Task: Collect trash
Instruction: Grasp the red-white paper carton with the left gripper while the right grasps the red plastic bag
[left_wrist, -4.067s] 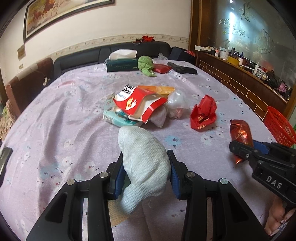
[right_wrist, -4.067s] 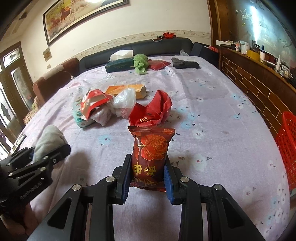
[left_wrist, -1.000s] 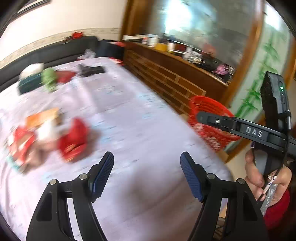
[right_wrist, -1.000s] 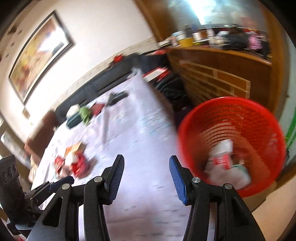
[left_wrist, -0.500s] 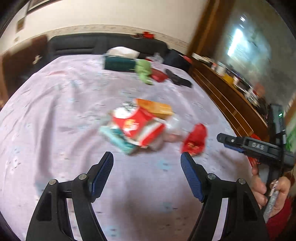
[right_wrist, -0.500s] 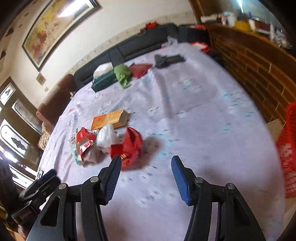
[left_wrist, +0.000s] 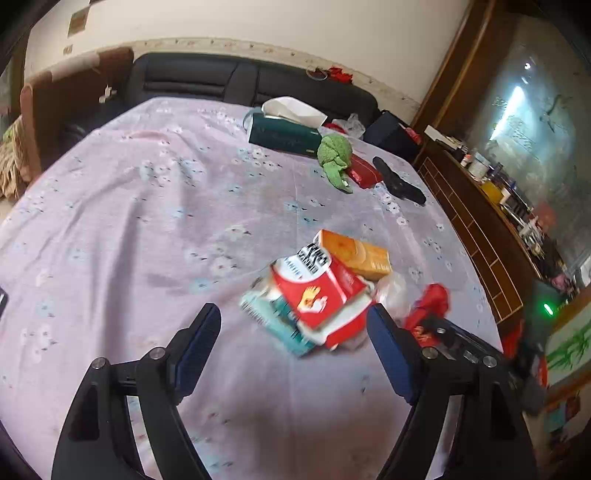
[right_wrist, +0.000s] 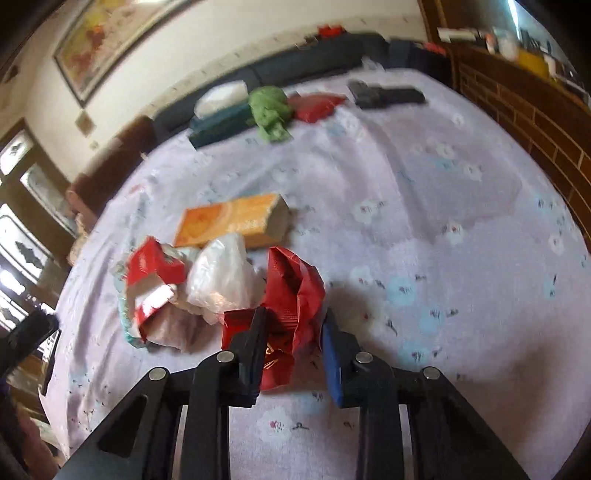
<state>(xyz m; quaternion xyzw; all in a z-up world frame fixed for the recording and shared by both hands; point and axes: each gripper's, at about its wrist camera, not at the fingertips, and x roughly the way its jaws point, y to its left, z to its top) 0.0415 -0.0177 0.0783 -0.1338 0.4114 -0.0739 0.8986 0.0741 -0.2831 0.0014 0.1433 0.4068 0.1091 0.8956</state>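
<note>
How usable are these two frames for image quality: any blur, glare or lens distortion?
Left wrist view: far table end sharp, the red and white wrapper in the pile smeared, glare on the glass panel, fisheye bends the table edge. Right wrist view: blurred throughout, tissue box and green cloth soft, painting washed out.

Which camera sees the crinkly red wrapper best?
The right wrist view. The crinkly red wrapper sits big and close there, right between the right tongs. In the left wrist view the wrapper is small and blurry, partly hidden behind the left tongs' finger.
</note>
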